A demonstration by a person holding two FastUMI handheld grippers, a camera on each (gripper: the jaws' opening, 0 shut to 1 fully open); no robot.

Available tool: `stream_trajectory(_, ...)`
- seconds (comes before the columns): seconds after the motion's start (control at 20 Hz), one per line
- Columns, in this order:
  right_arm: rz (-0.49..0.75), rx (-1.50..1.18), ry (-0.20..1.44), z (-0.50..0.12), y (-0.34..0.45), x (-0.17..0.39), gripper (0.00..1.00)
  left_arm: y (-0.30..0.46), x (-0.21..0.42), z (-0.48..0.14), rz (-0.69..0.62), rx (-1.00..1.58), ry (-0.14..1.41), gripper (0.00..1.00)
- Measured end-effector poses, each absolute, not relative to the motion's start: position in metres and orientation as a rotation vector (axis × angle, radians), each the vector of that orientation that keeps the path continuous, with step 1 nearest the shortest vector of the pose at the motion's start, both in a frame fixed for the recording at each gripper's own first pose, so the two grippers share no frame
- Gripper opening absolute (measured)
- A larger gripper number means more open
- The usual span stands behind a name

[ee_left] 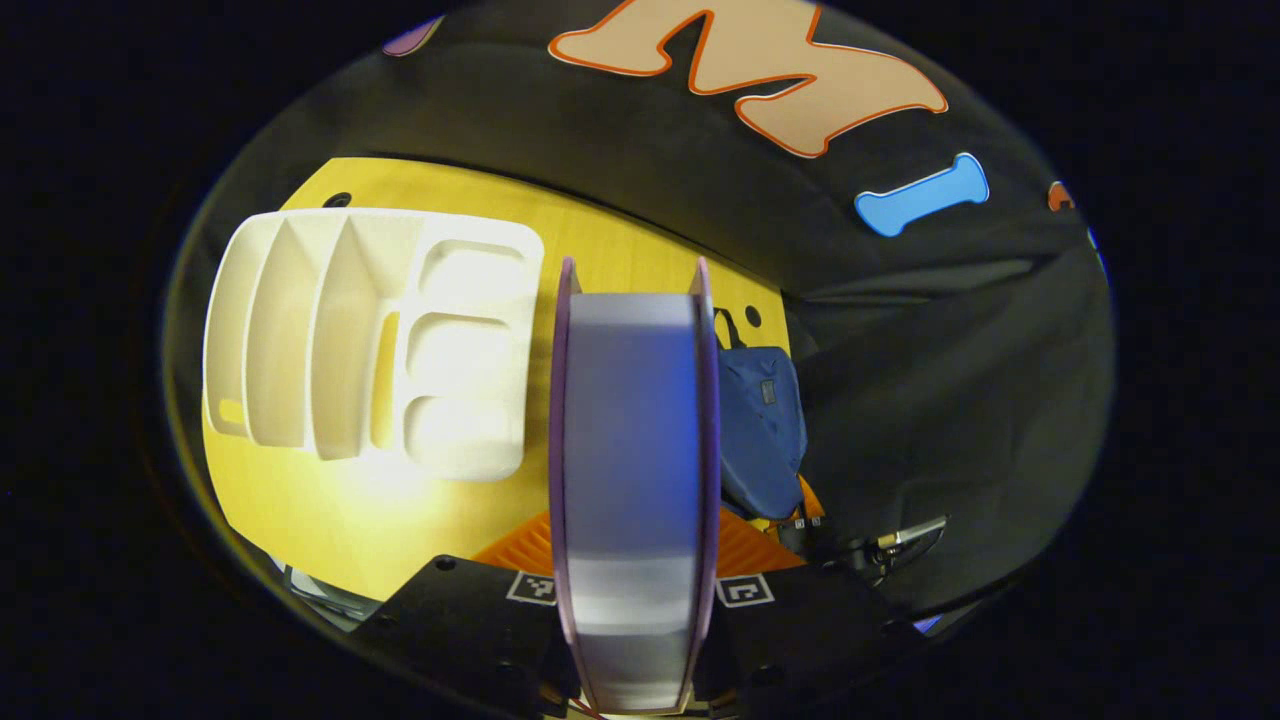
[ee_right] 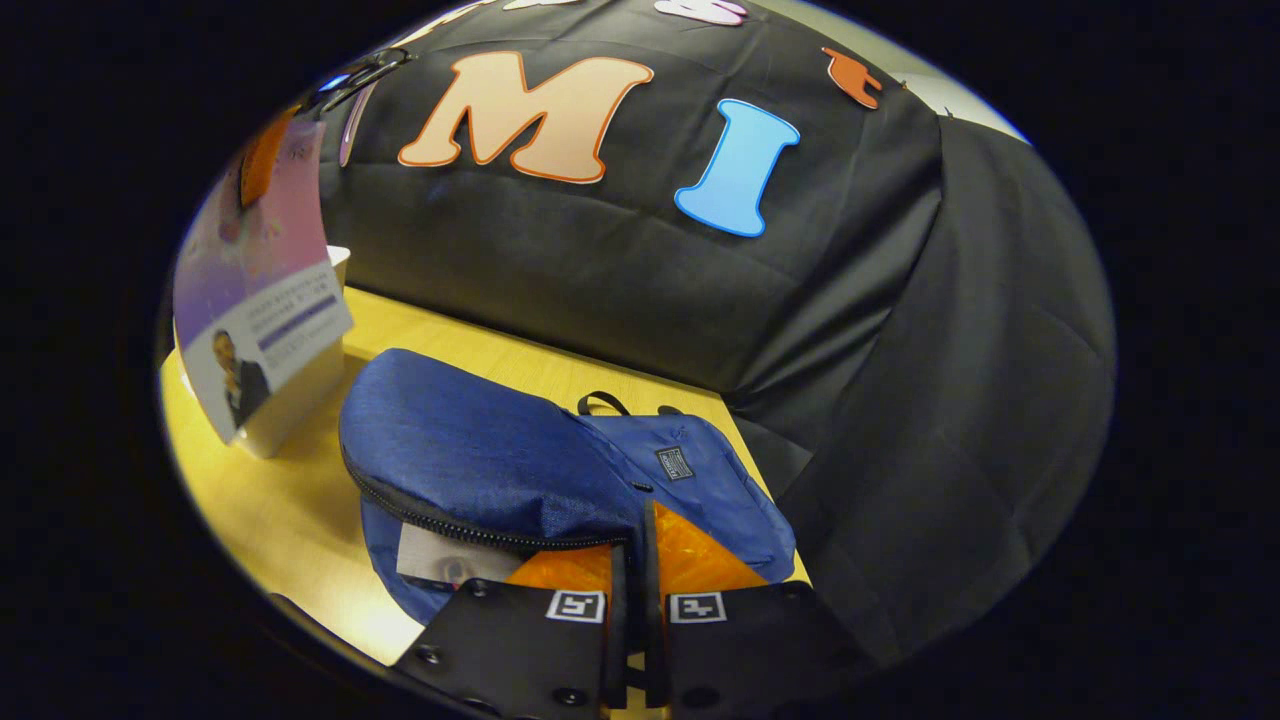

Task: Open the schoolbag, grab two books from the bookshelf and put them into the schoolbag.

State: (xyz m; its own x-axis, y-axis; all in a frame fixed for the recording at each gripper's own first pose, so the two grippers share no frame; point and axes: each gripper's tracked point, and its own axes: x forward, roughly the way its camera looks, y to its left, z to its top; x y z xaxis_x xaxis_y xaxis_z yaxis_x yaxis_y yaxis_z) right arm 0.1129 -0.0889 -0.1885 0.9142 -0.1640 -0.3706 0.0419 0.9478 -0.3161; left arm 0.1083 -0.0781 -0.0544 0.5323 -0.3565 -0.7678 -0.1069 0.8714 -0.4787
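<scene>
A thick book (ee_left: pixel 630 470) with purple covers stands edge-on between my left gripper's (ee_left: pixel 632 548) fingers, which are shut on it. In the right gripper view the same book (ee_right: pixel 262 310) hangs at the far left, above the table. The blue schoolbag (ee_right: pixel 520 465) lies unzipped on the table, its upper flap lifted. My right gripper (ee_right: pixel 632 545) is shut on the flap's edge beside the zip. Under the flap another book (ee_right: pixel 442 562) shows inside the bag. From the left gripper view the schoolbag (ee_left: pixel 762 420) lies right of the held book.
A white bookshelf (ee_left: pixel 370 340) with several compartments stands on the yellow wooden table (ee_left: pixel 330 510), left of the held book; the bookshelf's corner (ee_right: pixel 300 405) shows behind the book. The black cloth wall runs close behind the table and drapes past its right edge.
</scene>
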Motion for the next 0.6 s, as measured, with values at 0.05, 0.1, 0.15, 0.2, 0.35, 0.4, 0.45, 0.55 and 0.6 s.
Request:
stream_trajectory(0.05,-0.105,-0.297,0.402,-0.187,-0.09,0.115,0.1,-0.086,0.115,-0.064,-0.159,-0.522,1.003,0.4)
stream_trajectory(0.1,-0.103,-0.288,0.4,-0.187,-0.09,0.115,0.1,-0.094,0.121,-0.076,-0.159,-0.53,1.001,0.39)
stream_trajectory(0.15,-0.101,-0.278,0.398,-0.185,-0.091,0.116,0.1,-0.103,0.127,-0.087,-0.159,-0.546,0.999,0.39)
stream_trajectory(0.2,-0.1,-0.267,0.394,-0.183,-0.093,0.117,0.1,-0.112,0.131,-0.095,-0.161,-0.57,1.0,0.39)
stream_trajectory(0.35,-0.095,-0.235,0.383,-0.179,-0.096,0.117,0.12,-0.135,0.14,-0.119,-0.191,-0.654,0.982,0.4)
stream_trajectory(0.4,-0.09,-0.231,0.381,-0.179,-0.097,0.118,0.12,-0.145,0.144,-0.124,-0.209,-0.685,0.971,0.39)
stream_trajectory(0.45,-0.086,-0.229,0.379,-0.179,-0.098,0.119,0.1,-0.156,0.147,-0.129,-0.243,-0.716,0.959,0.41)
stream_trajectory(0.55,-0.075,-0.225,0.375,-0.178,-0.097,0.121,0.1,-0.176,0.149,-0.138,-0.312,-0.786,0.94,0.4)
stream_trajectory(0.6,-0.069,-0.226,0.373,-0.178,-0.097,0.121,0.12,-0.183,0.152,-0.143,-0.332,-0.829,0.934,0.4)
